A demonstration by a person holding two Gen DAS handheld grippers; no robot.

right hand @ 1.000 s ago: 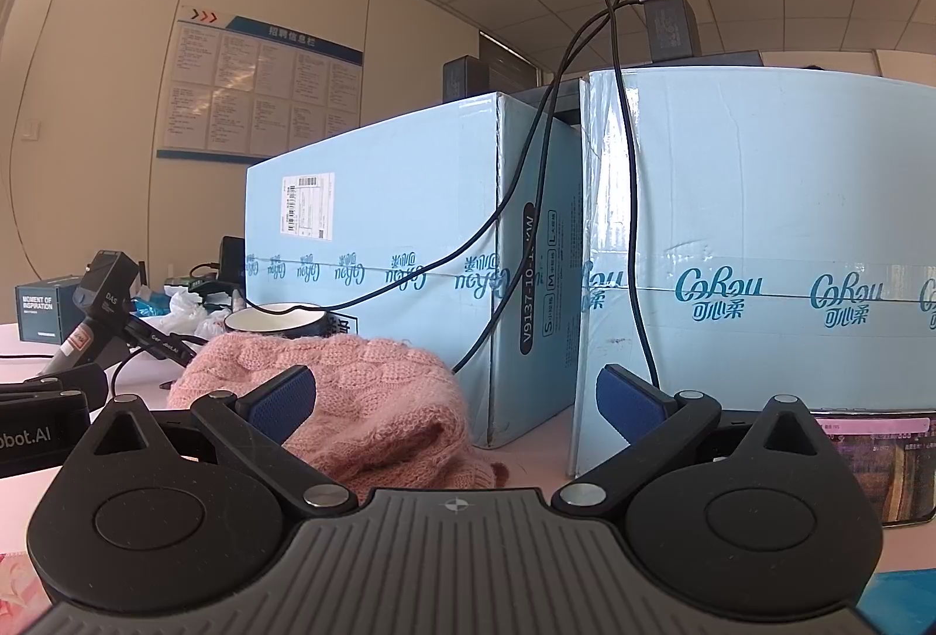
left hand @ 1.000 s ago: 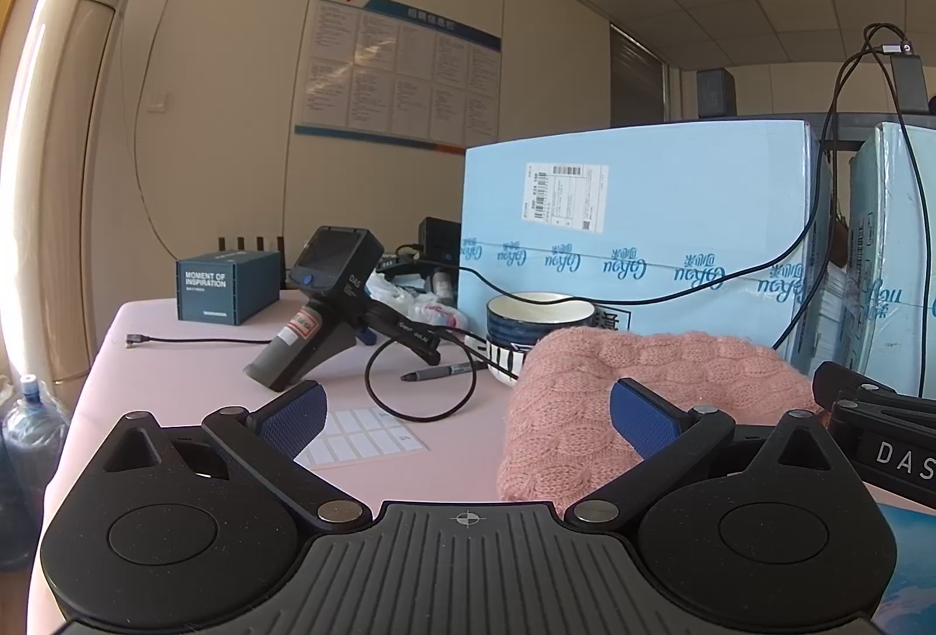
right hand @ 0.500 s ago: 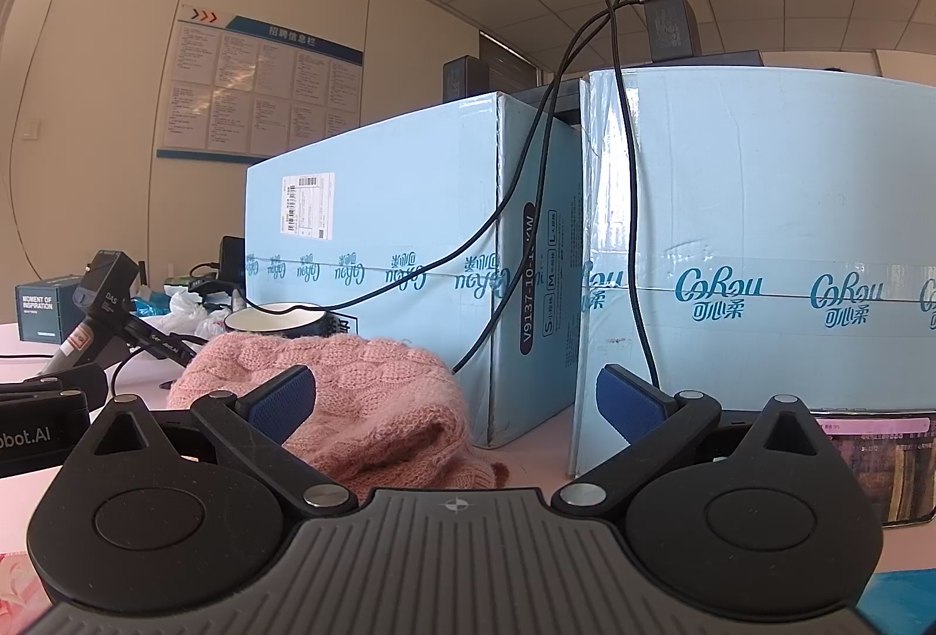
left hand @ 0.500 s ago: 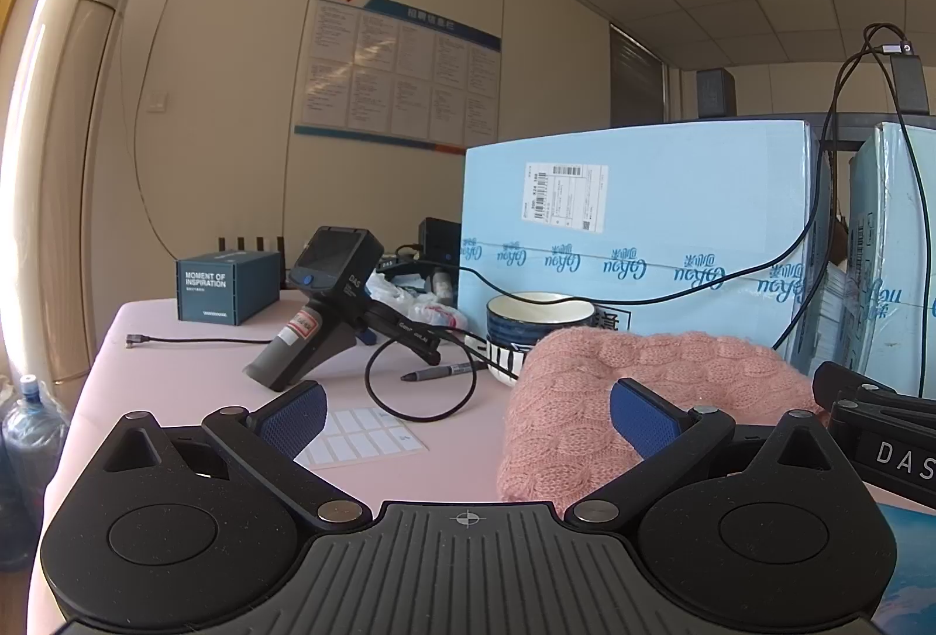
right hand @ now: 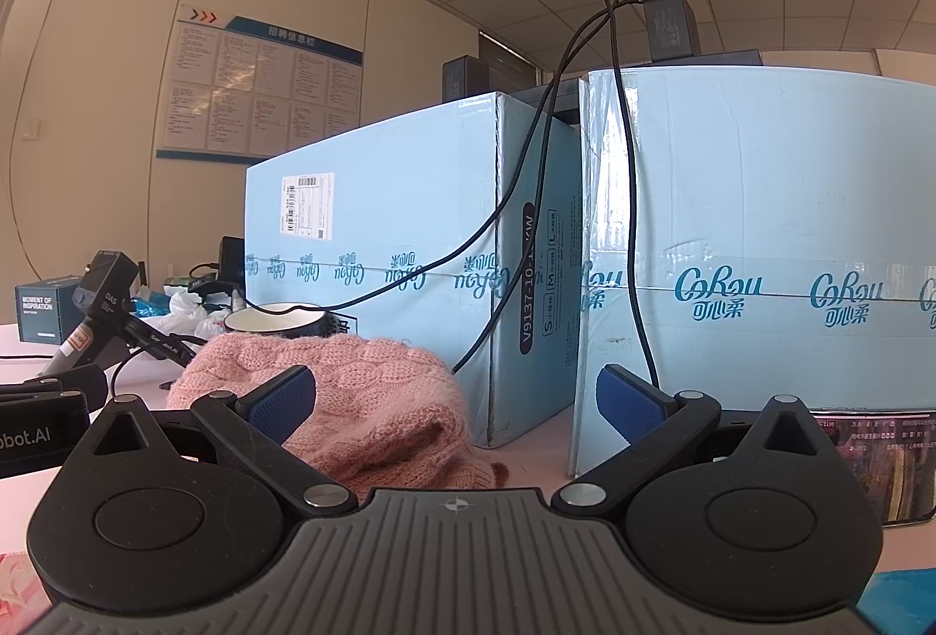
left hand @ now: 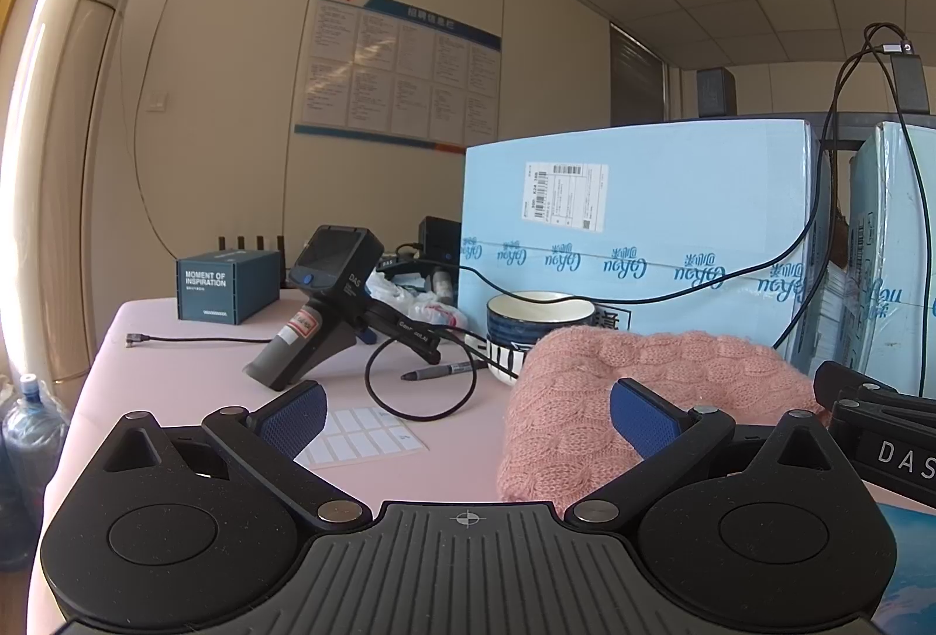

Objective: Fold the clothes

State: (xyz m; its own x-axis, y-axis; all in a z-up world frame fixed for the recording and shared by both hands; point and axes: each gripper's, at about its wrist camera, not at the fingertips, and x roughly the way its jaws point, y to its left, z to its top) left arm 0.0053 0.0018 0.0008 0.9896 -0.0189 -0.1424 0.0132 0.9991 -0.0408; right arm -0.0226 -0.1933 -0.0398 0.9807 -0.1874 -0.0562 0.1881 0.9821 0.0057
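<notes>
A pink knitted garment [left hand: 643,378] lies bunched on the pink table, in front of the blue boxes; it also shows in the right wrist view [right hand: 351,389]. My left gripper [left hand: 465,413] is open and empty, low over the table, with its right finger in front of the garment's near edge. My right gripper [right hand: 456,395] is open and empty, just right of the garment, with its left finger in front of the knit. The right gripper's body shows at the right edge of the left wrist view [left hand: 877,430].
Two large light-blue boxes [right hand: 409,249] stand behind the garment with black cables [right hand: 526,202] hanging over them. A blue-and-white bowl [left hand: 538,325], a black handheld device [left hand: 327,302], a marker [left hand: 444,371], a label sheet [left hand: 362,436] and a small teal box [left hand: 225,284] lie to the left.
</notes>
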